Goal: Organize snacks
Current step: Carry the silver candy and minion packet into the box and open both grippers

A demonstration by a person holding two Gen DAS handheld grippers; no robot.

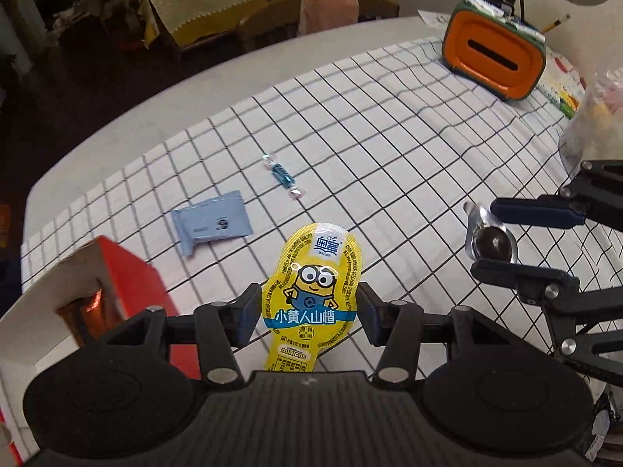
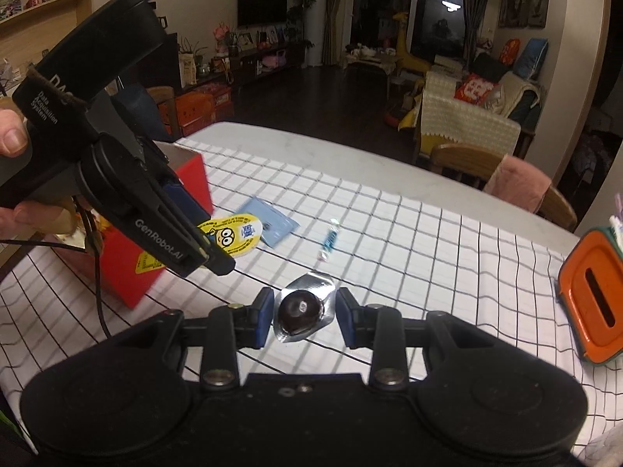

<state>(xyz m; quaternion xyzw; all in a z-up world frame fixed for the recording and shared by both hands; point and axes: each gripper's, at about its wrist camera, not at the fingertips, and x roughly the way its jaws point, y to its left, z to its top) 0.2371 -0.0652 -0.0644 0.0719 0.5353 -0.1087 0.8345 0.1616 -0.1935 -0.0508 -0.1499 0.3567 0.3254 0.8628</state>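
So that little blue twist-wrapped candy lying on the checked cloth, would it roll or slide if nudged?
The blue candy looks small, so probably light and easily shoved. Its roundish body might roll sideways, though the twisted foil ends would likely stop it. The tablecloth is wrinkled fabric, so sliding seems limited.

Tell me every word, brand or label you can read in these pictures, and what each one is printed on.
"小黄人山楂": blue band on the yellow snack packet held in the left tool.
"minions": lower on the same packet.
"GenRobot.AI": arm of the left tool, in the right wrist view.
"Data Acquisition System": its handle.
Too small or blurred: the packet's fine print, the grey sachet's mark, the red cushion's characters.
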